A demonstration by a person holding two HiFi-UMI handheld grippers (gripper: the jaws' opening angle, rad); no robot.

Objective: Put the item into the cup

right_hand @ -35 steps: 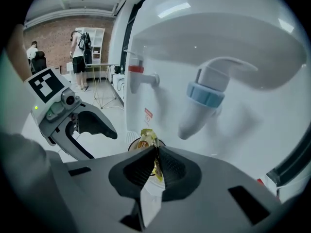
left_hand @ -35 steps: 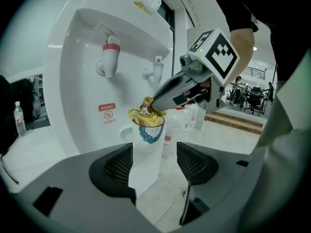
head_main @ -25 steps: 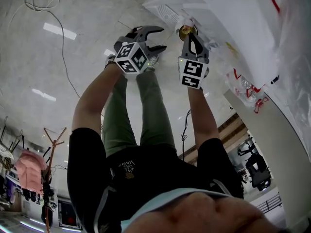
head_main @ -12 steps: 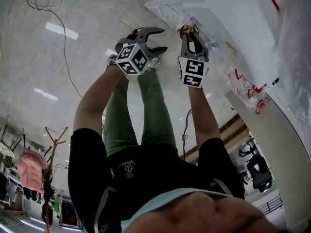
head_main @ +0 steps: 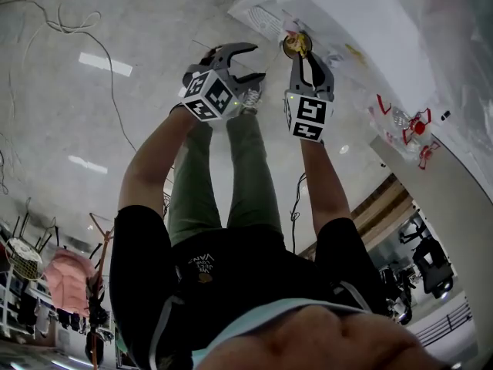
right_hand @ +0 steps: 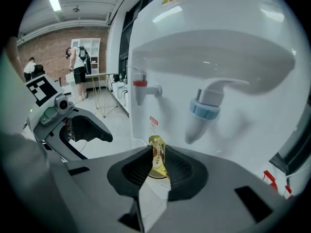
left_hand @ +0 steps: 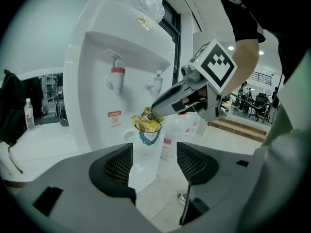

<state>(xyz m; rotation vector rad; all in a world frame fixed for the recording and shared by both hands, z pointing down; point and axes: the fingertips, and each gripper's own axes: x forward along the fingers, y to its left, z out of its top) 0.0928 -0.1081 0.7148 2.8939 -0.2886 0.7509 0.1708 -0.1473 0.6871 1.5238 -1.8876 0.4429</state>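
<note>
A white paper cup (left_hand: 146,152) with a blue print stands in the recess of a white water dispenser (left_hand: 112,42). My right gripper (right_hand: 156,168) is shut on a yellow sachet (right_hand: 157,159), which it holds upright at the cup's mouth (right_hand: 154,175). In the left gripper view the sachet (left_hand: 146,120) sits at the cup's rim under the right gripper's tips (left_hand: 155,114). My left gripper (left_hand: 154,164) is open and empty, a short way in front of the cup. In the head view both grippers (head_main: 254,62) (head_main: 299,51) are raised side by side at the dispenser (head_main: 347,14).
A red-marked tap (right_hand: 141,87) and a blue-ringed tap (right_hand: 204,110) hang above the cup. Water bottles (left_hand: 184,125) stand on the floor beside the dispenser. A cable (head_main: 85,29) lies on the tiled floor, and people stand far back (right_hand: 77,62).
The head view has shifted a little. Both grippers are almost where they were; the right one still holds the sachet at the cup and the left stays open.
</note>
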